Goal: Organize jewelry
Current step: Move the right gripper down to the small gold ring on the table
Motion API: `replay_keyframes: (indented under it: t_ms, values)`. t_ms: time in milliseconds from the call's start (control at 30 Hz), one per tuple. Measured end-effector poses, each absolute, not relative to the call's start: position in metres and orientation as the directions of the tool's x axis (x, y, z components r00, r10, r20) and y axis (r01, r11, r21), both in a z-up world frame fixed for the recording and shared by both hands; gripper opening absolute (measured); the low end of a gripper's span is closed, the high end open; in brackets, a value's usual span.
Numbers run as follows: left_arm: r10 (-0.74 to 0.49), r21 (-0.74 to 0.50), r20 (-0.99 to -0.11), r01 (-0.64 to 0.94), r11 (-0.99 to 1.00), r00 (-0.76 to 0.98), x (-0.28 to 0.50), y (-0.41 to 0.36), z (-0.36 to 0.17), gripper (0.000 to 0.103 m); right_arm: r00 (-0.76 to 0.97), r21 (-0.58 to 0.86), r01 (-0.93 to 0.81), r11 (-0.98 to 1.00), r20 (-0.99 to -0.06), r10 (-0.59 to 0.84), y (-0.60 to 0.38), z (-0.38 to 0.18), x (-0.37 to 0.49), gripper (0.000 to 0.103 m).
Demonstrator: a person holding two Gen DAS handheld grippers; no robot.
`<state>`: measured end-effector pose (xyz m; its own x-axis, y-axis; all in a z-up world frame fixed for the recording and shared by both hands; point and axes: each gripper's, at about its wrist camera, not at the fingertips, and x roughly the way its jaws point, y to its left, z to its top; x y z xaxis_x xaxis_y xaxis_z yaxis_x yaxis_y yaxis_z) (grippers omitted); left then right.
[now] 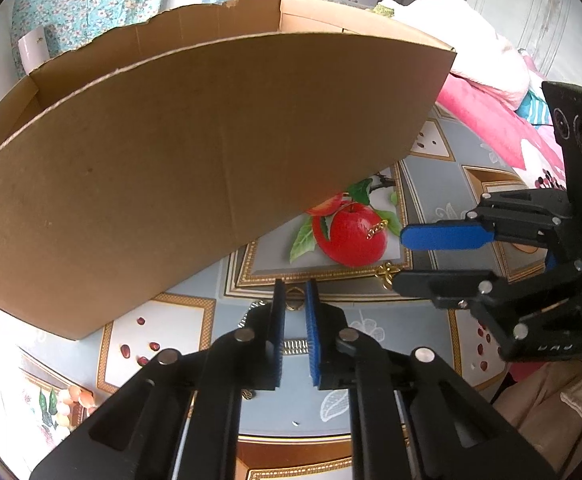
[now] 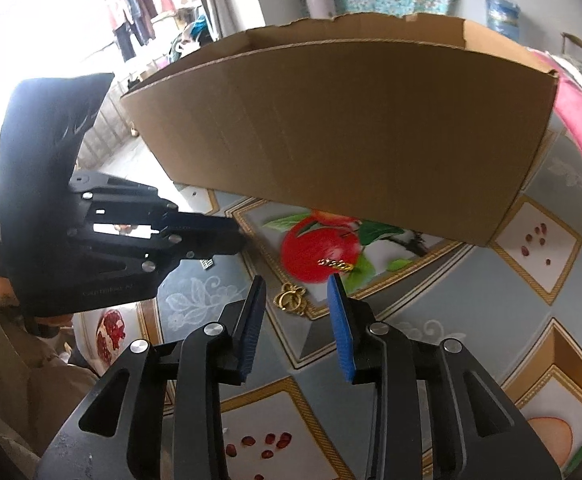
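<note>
In the right wrist view, the right gripper (image 2: 297, 280), jaws apart and empty, points at a gold ornament (image 2: 290, 299) lying just ahead between its fingertips at lower centre. A gold chain (image 2: 337, 265) lies beyond on the printed apple, long axis left to right. The left gripper (image 1: 293, 285) is clamped on a small gold ring (image 1: 294, 304). One cardboard box (image 2: 351, 128) fills the upper frame. Three jewelry pieces are visible.
</note>
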<state>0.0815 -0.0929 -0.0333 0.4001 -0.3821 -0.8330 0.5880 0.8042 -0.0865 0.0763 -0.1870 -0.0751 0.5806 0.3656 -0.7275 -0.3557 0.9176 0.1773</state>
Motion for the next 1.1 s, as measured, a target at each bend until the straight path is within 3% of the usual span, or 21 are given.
replay_keyframes:
  t_ms: [333,500,1100]
  values:
    - [-0.393,-0.096,-0.828,0.590,0.802,0.400,0.081,-0.091,-0.033,0.009,0.586,0.102,-0.371,0.923,-0.746,0.317,-0.172,-0.080,0.077,0.028]
    - [-0.395,-0.098,-0.827,0.590,0.801,0.400,0.081,-0.091,-0.033,0.009,0.603,0.025,-0.371,0.928,-0.754,0.261,-0.162,-0.081,0.074,0.018]
    - [-0.394,-0.097,-0.827,0.590,0.802,0.400,0.082,-0.091,-0.034,0.009,0.592,-0.014,-0.391,0.920,-0.769,0.240,-0.149,-0.080,0.071,0.013]
